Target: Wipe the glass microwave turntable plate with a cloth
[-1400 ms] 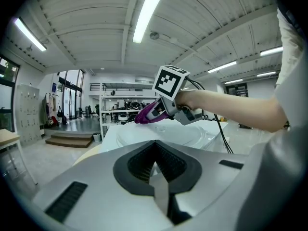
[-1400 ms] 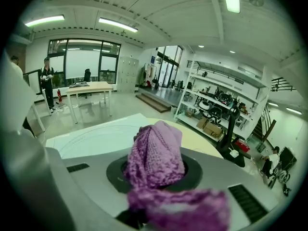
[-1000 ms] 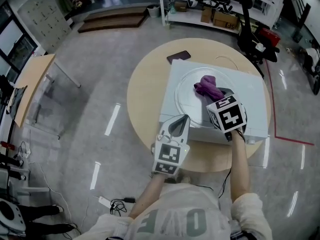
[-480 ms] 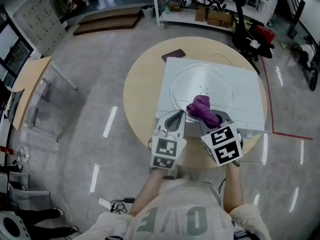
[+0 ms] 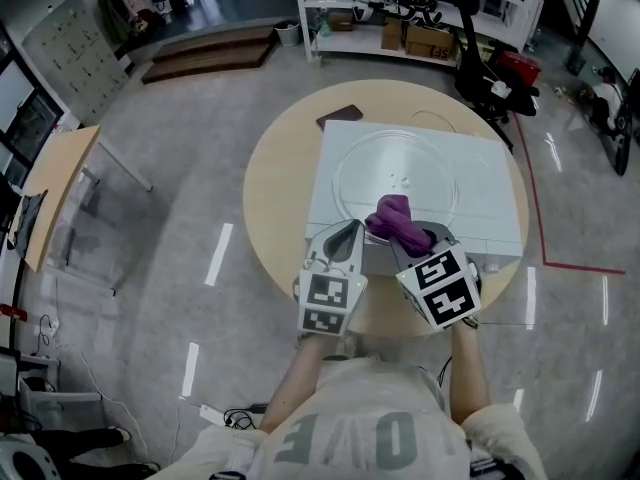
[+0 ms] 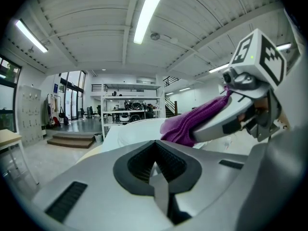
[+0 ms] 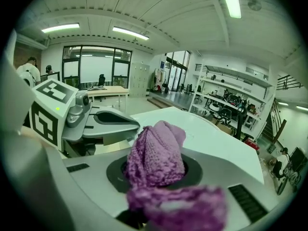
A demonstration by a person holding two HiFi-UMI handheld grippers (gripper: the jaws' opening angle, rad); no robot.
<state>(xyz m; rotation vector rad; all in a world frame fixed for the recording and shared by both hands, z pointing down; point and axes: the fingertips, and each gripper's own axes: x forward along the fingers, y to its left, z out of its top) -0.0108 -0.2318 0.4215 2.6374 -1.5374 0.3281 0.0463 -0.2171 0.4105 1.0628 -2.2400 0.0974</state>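
Round wooden worktop (image 5: pixel 272 193) carries a white slab (image 5: pixel 490 203). The glass turntable plate (image 5: pixel 400 158) lies flat on the slab, filling most of its left and middle. A dark flat object (image 5: pixel 340 117) sits at the worktop's far edge, just off the slab's far-left corner. Right hand-held gripper (image 5: pixel 420 238) is clenched on a bunched purple cloth (image 5: pixel 393 218), which sits over the plate's near rim. From the head view it is hard to say whether the cloth presses on the glass or rides just above it. Left hand-held gripper (image 5: pixel 348 238) is closed on nothing, near the slab's near-left corner beside the plate, and does not appear to touch it. Risks, as judged: nothing steadies the plate, so a firm stroke could spin it or push it across the smooth slab toward an edge. The cloth is wadded and stands well out of the jaws, so drag on the glass might pull it loose. If it shifts, bare jaw tips could scrape the glass.
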